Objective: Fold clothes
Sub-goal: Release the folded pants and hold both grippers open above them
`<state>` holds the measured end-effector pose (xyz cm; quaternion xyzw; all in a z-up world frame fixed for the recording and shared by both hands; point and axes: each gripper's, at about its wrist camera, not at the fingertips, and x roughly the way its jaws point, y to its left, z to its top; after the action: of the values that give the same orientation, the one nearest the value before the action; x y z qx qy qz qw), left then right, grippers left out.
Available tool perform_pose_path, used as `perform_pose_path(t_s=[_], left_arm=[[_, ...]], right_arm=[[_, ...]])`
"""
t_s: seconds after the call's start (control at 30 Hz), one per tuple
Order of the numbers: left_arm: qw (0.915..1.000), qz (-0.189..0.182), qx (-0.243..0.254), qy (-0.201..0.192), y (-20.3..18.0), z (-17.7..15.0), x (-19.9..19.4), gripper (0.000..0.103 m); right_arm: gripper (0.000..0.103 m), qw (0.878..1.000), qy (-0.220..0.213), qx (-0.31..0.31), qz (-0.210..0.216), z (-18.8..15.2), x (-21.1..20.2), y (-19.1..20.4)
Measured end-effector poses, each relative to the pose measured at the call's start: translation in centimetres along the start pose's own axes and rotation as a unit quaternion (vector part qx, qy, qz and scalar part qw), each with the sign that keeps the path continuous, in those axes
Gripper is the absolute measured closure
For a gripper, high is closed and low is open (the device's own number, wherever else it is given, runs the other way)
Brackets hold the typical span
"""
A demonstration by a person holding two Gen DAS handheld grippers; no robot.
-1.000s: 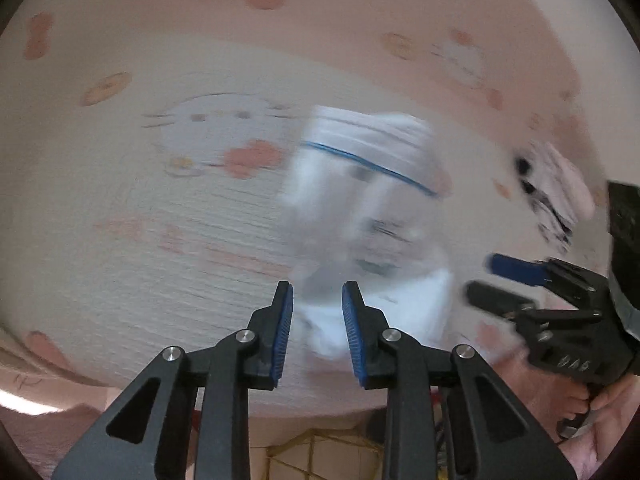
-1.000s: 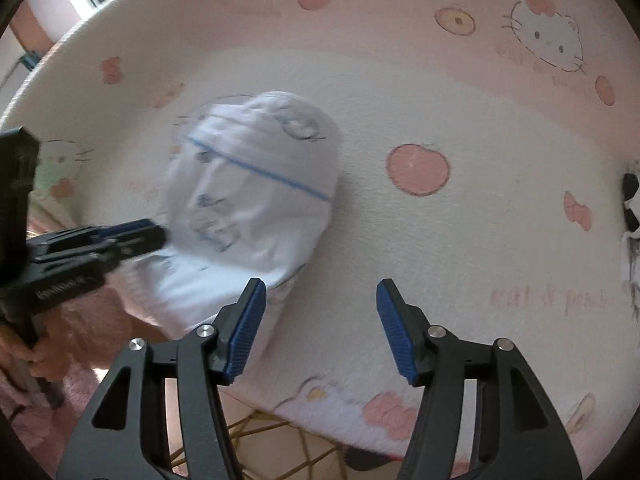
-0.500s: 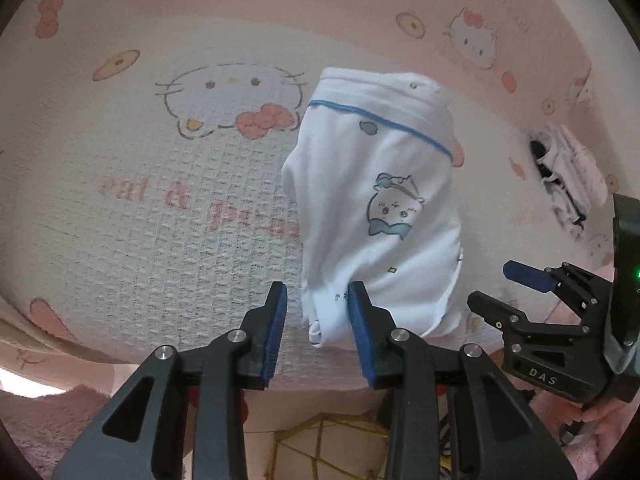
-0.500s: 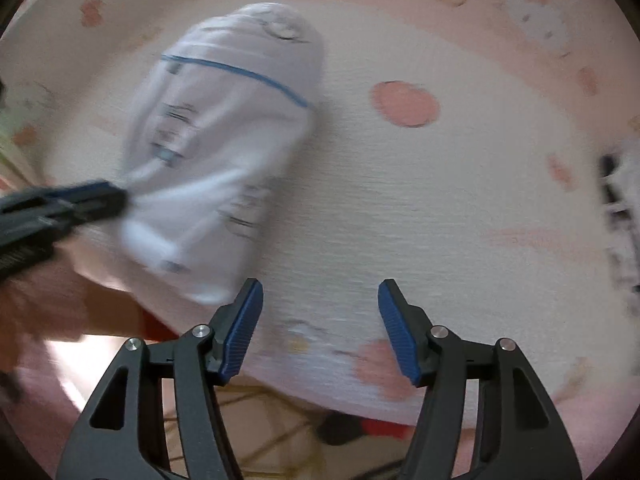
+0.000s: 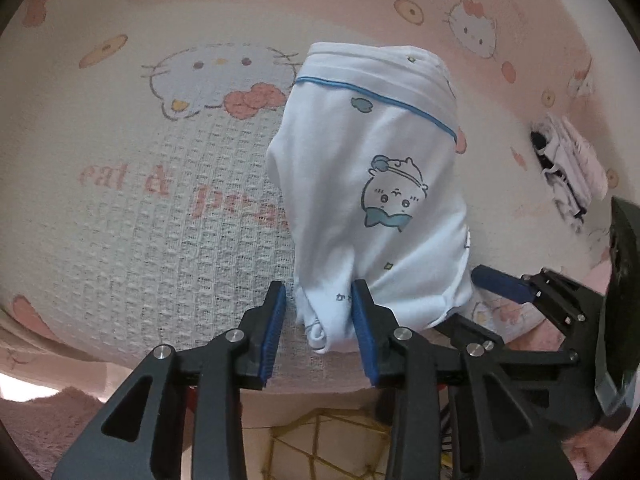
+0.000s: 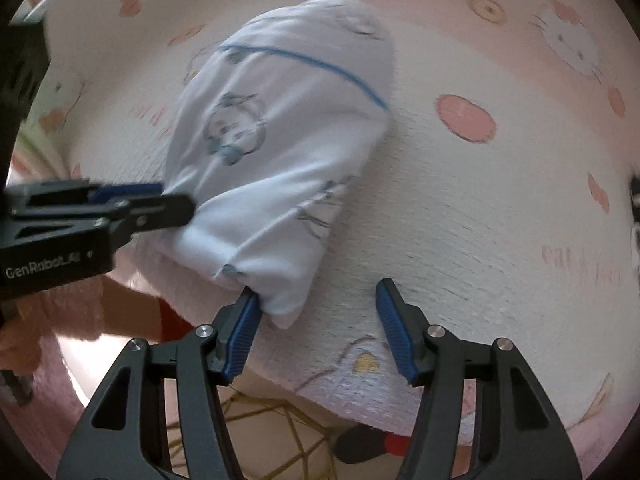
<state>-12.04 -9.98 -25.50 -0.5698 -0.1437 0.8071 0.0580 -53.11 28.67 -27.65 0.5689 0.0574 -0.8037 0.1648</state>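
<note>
A white folded garment [image 5: 372, 168] [image 6: 280, 132] with a blue stripe and a cartoon print lies on a pink cat-print blanket [image 5: 160, 200] [image 6: 460, 208]. Its near end hangs to the blanket's front edge. My left gripper [image 5: 317, 292] [image 6: 176, 200] straddles the garment's near-left corner; its jaws are opening, the right pad touches the cloth and the left pad stands clear. My right gripper [image 6: 318, 290] [image 5: 460, 296] is open wide at the near-right corner. That corner rests against its left pad [image 6: 244, 320], and only blanket lies in the rest of the gap.
A small heap of pink, white and black clothes [image 5: 568, 164] lies on the blanket at the far right. Below the blanket's front edge are a floor with yellow lines [image 5: 320, 440] and a pink fluffy rug [image 5: 52, 412].
Both grippers have sunk closer to the garment's near end. The left jaws have widened around its corner. The right gripper's jaws keep the same width.
</note>
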Motion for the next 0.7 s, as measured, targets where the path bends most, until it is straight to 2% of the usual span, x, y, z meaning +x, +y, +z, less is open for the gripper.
perform_pose_path(t_s=[0.07, 0.17, 0.23, 0.3, 0.4, 0.47, 0.53, 0.63, 0.7], left_arm=[[1.0000, -0.003, 0.001, 0.000, 0.5, -0.2, -0.2, 0.066], [1.0000, -0.003, 0.006, -0.001, 3.0, 0.2, -1.3, 0.065], [1.0000, -0.007, -0.001, -0.001, 3.3, 0.2, -1.4, 0.065], [0.9999, -0.012, -0.008, -0.005, 3.3, -0.1, -1.9, 0.065], [0.9986, -0.039, -0.003, -0.035, 2.7, 0.4, -3.1, 0.065], [0.9974, -0.051, 0.008, -0.050, 2.3, 0.6, -3.7, 0.065], [0.9978, -0.045, 0.016, -0.045, 2.1, 0.6, -3.3, 0.065], [0.9990, -0.022, 0.024, -0.030, 2.0, 0.4, -2.6, 0.065], [0.9994, -0.003, 0.028, -0.018, 2.0, 0.2, -2.1, 0.064]], right_arm=[[0.045, 1.000, 0.000, 0.020, 0.013, 0.0, -0.2, -0.7], [0.046, 1.000, 0.016, 0.025, -0.006, -0.4, -0.1, -1.1], [0.046, 0.999, 0.031, 0.033, -0.012, -1.0, -0.1, -1.6], [0.046, 0.998, 0.033, 0.043, 0.018, -0.8, -0.6, -2.1], [0.046, 0.997, -0.014, 0.053, 0.061, 0.0, -2.1, -2.2], [0.044, 0.994, -0.047, 0.059, 0.076, 0.7, -2.2, -1.9], [0.044, 0.993, -0.056, 0.064, 0.081, 1.4, -1.5, -1.8], [0.045, 0.996, -0.014, 0.075, 0.047, 1.7, 1.3, -2.1], [0.046, 0.996, -0.015, 0.072, 0.040, 1.5, 1.5, -2.0]])
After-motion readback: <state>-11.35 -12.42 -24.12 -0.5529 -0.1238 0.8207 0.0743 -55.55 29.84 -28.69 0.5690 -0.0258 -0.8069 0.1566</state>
